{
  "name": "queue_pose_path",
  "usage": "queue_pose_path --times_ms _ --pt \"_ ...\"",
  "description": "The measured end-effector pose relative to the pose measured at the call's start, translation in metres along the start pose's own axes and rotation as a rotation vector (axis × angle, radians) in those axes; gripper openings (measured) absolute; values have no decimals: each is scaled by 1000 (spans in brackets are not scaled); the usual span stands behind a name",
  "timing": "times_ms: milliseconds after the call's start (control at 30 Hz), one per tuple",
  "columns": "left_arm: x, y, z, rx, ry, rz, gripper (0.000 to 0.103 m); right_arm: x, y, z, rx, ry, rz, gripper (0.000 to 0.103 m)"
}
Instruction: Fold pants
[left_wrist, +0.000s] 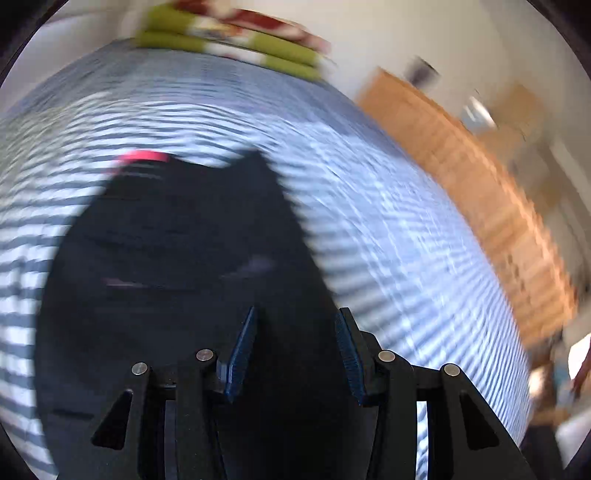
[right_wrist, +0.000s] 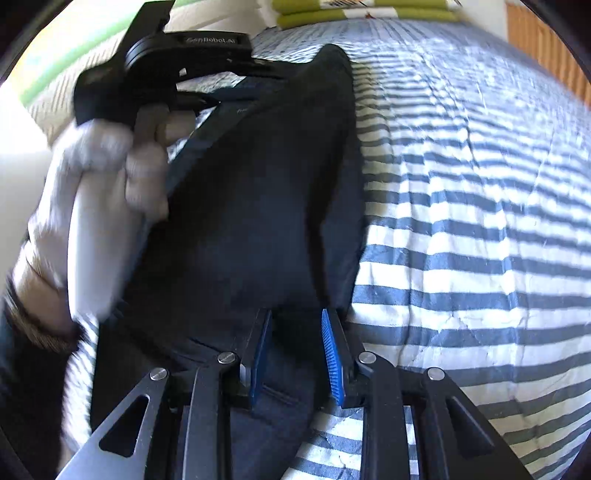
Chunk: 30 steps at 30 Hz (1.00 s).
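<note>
Dark navy pants (right_wrist: 251, 206) lie lengthwise on a blue-and-white striped bedspread (right_wrist: 472, 192). My right gripper (right_wrist: 297, 314) is at their near end, its blue pads closed on a bunch of the dark cloth. A white-gloved hand (right_wrist: 103, 166) holds the left gripper's black body (right_wrist: 184, 48) over the pants' far left edge. The left wrist view is motion-blurred. There my left gripper (left_wrist: 298, 312) hangs above the pants (left_wrist: 177, 258), jaws well apart, no cloth visibly pinched. A pink patch (left_wrist: 144, 156) shows at the pants' far edge.
Green, white and red bedding (left_wrist: 229, 40) is stacked at the bed's far end, also seen as green bedding (right_wrist: 362, 11). A wooden panel (left_wrist: 480, 192) runs along the right of the bed. Striped bedspread (left_wrist: 388, 229) lies bare to the right of the pants.
</note>
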<state>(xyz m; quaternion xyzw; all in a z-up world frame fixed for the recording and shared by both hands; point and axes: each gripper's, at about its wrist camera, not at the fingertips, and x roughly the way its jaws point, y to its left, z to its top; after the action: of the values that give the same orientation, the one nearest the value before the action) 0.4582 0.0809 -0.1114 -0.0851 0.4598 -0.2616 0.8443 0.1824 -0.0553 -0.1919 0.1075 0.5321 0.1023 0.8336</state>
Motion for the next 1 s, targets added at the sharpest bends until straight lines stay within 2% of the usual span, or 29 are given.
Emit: queue_pose_path --times_ms 67,100,133,167,233,333,400,500,567,633,667,733,800,867,900,933,967,1000 --pt "28 -6 -3 112 29 200 54 0 -9 0 18 11 13 20" --pt "34 -3 -3 104 30 214 56 0 -13 0 26 10 20 19" --pt "32 1 1 82 -2 212 56 -1 -17 1 41 12 29 19" --pt "28 4 5 43 -1 219 56 -2 -20 1 57 17 43 19" --pt "10 8 8 -14 -19 178 56 -14 -32 5 101 -1 93 22" --pt "-32 -3 -9 -1 -52 143 55 -37 -66 13 189 -70 111 29" --pt "-55 -15 -30 34 -23 115 55 -41 -89 17 241 -61 128 30" --pt "-71 -47 -71 100 47 91 56 -28 -104 15 331 0 223 28" --pt "-69 -75 -101 120 123 71 57 -23 -108 15 361 -2 205 27" --pt "-61 -104 -122 176 168 103 59 -25 -111 13 354 -31 151 26" --pt "-55 -119 -131 234 176 160 61 -26 -110 12 355 -38 139 26" --pt "-46 -137 -142 303 183 240 72 -30 -113 11 363 -32 153 26" --pt "-38 -144 -147 341 186 298 73 -38 -115 12 358 -37 147 26" --pt "-34 -146 -154 403 170 338 66 -41 -114 14 355 -45 148 26" --pt "-38 -143 -153 389 155 322 52 -45 -115 14 348 -46 157 26" --pt "-44 -135 -150 355 152 314 29 -47 -114 14 336 -45 160 26" --pt "-50 -126 -146 304 152 270 23 -47 -111 16 316 -45 156 26" --pt "-59 -114 -142 231 154 201 10 -47 -107 19 288 -49 145 26"
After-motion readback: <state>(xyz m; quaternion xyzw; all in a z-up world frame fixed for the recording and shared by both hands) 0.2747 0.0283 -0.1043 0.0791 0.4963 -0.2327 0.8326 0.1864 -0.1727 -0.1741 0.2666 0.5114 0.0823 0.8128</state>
